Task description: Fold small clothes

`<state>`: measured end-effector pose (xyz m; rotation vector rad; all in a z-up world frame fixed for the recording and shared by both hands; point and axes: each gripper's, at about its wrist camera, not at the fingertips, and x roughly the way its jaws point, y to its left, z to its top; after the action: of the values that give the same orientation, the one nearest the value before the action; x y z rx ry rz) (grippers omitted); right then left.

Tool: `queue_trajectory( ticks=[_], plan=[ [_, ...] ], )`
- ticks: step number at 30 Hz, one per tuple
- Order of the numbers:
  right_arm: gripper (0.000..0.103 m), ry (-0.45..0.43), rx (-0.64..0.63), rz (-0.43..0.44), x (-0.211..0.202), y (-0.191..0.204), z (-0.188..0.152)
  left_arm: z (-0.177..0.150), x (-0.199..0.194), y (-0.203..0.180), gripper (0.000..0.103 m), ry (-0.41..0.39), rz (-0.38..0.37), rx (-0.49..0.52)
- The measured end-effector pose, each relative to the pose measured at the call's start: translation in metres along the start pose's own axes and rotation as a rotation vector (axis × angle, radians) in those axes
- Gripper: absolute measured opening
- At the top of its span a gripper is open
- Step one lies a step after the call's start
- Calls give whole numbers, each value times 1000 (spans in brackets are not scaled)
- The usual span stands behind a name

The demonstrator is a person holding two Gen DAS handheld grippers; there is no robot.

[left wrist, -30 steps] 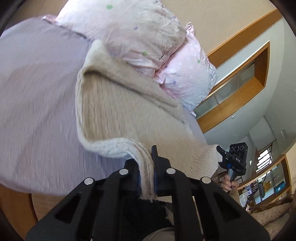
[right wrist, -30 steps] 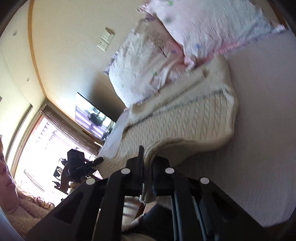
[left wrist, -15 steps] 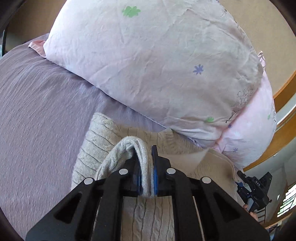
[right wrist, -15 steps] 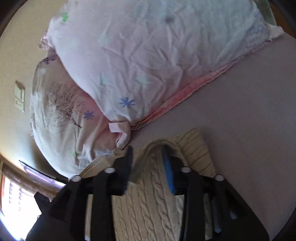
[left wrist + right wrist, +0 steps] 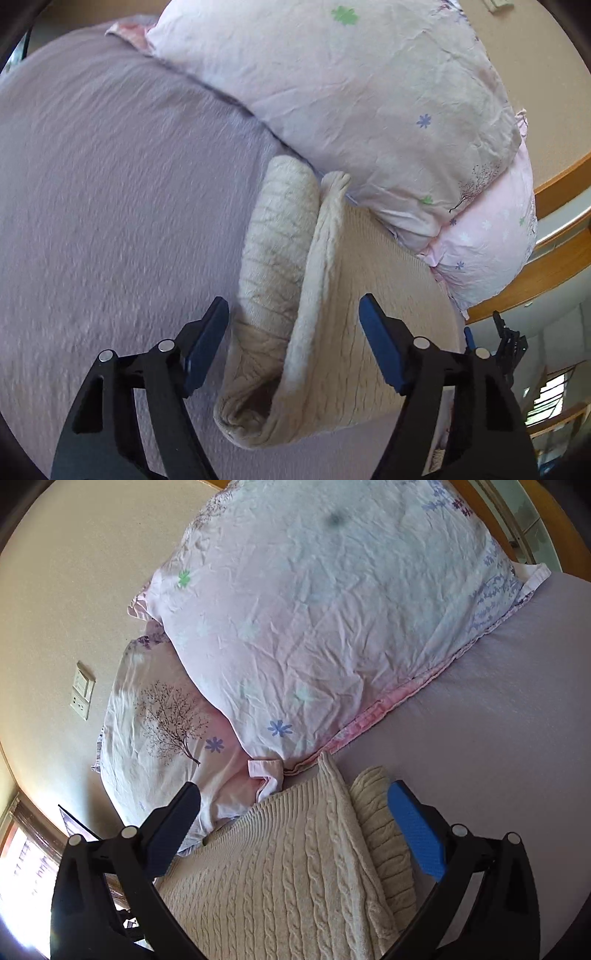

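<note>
Left gripper (image 5: 293,334) matte black with angular arms, silver round screws, dark blue ribbed pads, right gripper (image 5: 293,818) same black frame, brighter blue pads

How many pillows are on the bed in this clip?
2. The upper pillow lies at the head of the bed against the wall. The tree-print pillow sits partly under it, nearer the cream sweater. Others may lie outside both views.

Bare lilac sheet (image 5: 110,206) lies open to the left of the folded cream sweater (image 5: 295,295) and to its right in the other view (both grippers gape wide above it), while two stacked pillows (image 5: 314,627) crowd its far edge, touching the knit
</note>
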<state>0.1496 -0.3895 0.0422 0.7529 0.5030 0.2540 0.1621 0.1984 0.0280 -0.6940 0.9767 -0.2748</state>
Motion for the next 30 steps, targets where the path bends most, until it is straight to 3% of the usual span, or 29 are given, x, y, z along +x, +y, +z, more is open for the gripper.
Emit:
queue_trajectory(
  ticks=[4,6,7,8,10,12,14,17,21,24,26,27,29,30],
  plan=[
    [101,31,16,13,5,-3,-3,-4,6,1,72,-31,-73,-15],
    [101,45,24,30,6,-2,-3,-4,14,3,53,-34,-88,-44],
    [101,54,28,40,8,-2,-3,-4,19,5,34,-22,-100,-67],
    [101,64,32,51,8,-1,-2,-5,26,9,23,-1,-134,-113],
    [101,70,37,70,6,-2,-1,-7,25,8,19,-9,-168,-170],
    [101,56,34,86,-1,-1,3,-7,16,-9,17,-35,-227,-165],
    [101,27,17,97,-11,0,8,-6,7,-46,17,-53,-332,-128],
    [101,-39,-20,77,-30,1,16,-13,17,-132,17,-29,-445,10],
    [101,-102,-42,13,-46,-9,27,-42,101,-239,17,126,-604,81],
    [101,-85,3,0,-50,-26,34,-70,176,-284,25,338,-617,44],
    [101,-55,45,13,-51,-39,39,-81,187,-291,26,387,-639,52],
    [101,-30,70,34,-50,-44,42,-81,179,-291,31,368,-631,86],
    [101,41,123,96,-43,-54,44,-72,151,-280,81,253,-553,169],
    [101,86,143,115,-37,-56,43,-66,135,-270,90,175,-479,207]
  ],
)
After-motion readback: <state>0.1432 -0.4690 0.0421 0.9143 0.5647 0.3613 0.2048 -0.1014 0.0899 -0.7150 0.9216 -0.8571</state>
